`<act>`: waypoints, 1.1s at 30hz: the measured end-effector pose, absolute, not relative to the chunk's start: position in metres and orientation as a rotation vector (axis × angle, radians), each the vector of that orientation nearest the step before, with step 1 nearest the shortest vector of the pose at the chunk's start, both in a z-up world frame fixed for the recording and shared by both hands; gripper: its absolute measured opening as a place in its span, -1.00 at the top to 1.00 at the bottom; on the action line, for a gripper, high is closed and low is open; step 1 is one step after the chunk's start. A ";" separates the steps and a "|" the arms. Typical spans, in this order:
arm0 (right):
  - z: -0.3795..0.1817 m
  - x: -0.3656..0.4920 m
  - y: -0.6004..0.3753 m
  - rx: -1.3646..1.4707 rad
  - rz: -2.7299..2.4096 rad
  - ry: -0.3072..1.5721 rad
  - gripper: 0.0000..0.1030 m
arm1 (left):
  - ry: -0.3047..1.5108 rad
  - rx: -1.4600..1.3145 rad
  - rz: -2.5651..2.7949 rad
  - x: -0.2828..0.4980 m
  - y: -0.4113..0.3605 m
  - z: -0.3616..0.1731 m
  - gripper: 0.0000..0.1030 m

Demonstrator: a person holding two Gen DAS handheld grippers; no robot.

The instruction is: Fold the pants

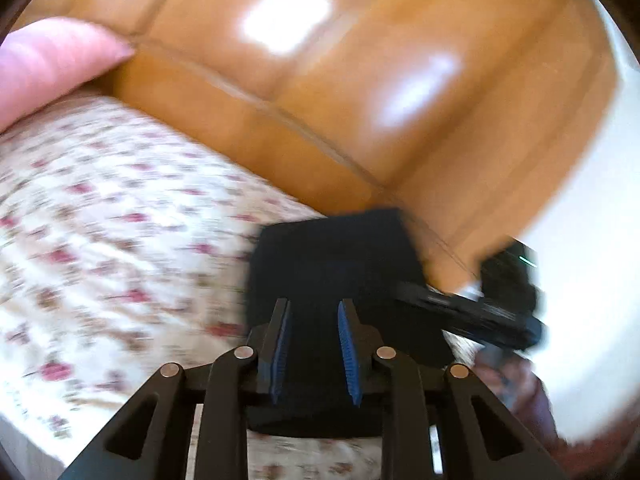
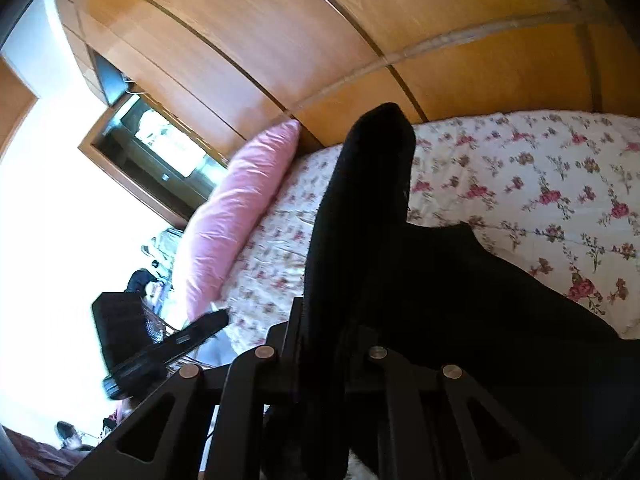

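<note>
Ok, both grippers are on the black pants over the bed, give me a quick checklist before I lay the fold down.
1. Right gripper holds the pants: ok, fabric runs up between the fingers.
2. Left gripper grip: cannot tell, blue pads stand apart around dark cloth.
3. Floral bedspread free for landing: ok.
4. Pink pillow apart from the pants: ok.
5. Left view sharp: not ok, blurred.

Bed (image 2: 520, 184) under floral cover. Pink pillow (image 2: 236, 216) at its head, touching wooden wardrobe (image 2: 280, 40). Recessed niche (image 2: 160, 148) in wood holds bright screen, possibly TV. Glare washes out room beyond; wardrobe panels blurred in left view.
</note>
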State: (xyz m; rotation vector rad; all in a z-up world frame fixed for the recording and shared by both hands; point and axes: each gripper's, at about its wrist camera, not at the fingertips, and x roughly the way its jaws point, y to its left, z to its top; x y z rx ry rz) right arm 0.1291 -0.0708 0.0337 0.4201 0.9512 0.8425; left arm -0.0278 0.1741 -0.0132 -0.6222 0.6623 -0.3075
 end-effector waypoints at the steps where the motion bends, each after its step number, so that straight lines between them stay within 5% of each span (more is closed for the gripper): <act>1: 0.041 0.125 -0.072 0.422 0.855 0.934 0.73 | 0.665 -0.623 -0.274 -0.026 0.180 -0.016 0.54; 11: 0.086 0.072 -0.142 0.483 0.821 0.784 0.73 | 0.702 -0.523 -0.354 -0.009 0.130 -0.018 0.54; 27: -0.076 0.044 -0.283 0.739 0.381 0.964 0.75 | 0.942 -0.128 -0.659 -0.017 -0.023 -0.058 0.51; 33: -0.061 0.034 -0.292 0.748 0.372 0.936 0.45 | 0.929 -0.176 -0.676 -0.010 -0.016 -0.052 0.50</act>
